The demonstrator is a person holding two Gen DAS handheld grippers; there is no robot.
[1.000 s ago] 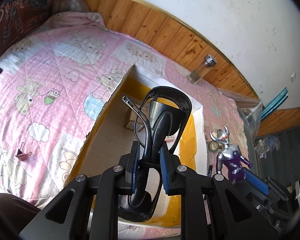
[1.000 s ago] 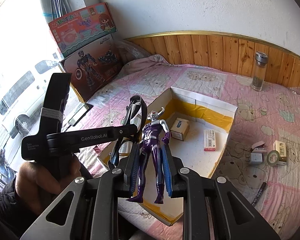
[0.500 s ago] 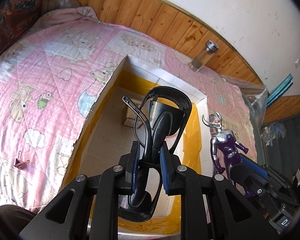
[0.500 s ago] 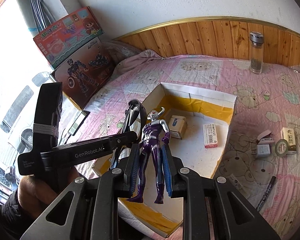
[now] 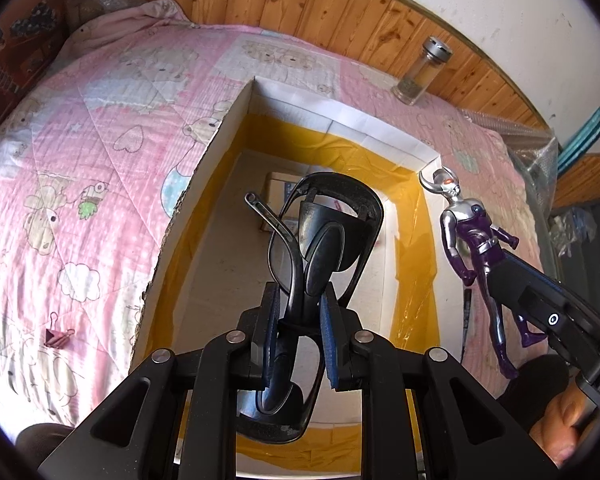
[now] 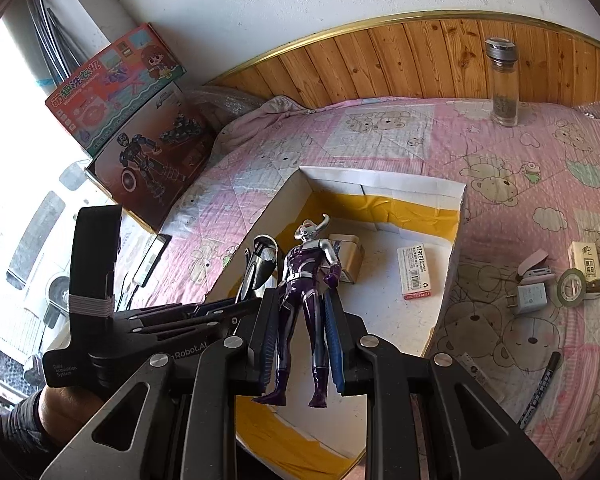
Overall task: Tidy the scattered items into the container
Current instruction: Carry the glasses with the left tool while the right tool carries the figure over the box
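Folded black glasses (image 5: 332, 220) are clamped between the blue pads of my left gripper (image 5: 300, 308), which hangs over the open cardboard box (image 5: 340, 112) with yellow tape on its inner walls. My right gripper (image 6: 304, 308) is shut on the legs of a purple and silver toy figure (image 6: 304, 280), held upright above the box's near left part. The left view shows the figure (image 5: 476, 240) to the right, over the box's right wall. In the right view the glasses (image 6: 262, 264) stand just left of the figure. A tan box (image 6: 350, 256) and a white staples box (image 6: 416, 268) lie inside.
On the pink quilt right of the box lie a stapler (image 6: 534, 266), a plug (image 6: 532, 298), a tape roll (image 6: 572, 286), a small carton (image 6: 586, 260) and a marker (image 6: 540, 388). A glass bottle (image 6: 502, 88) stands by the wooden headboard. Toy boxes (image 6: 140, 140) lean at the left; a pink binder clip (image 5: 58, 336) lies left of the box.
Both hands have moved forward and a little down over the box, which now looks nearer. The figure has come closer beside the glasses. Both grips are unchanged.
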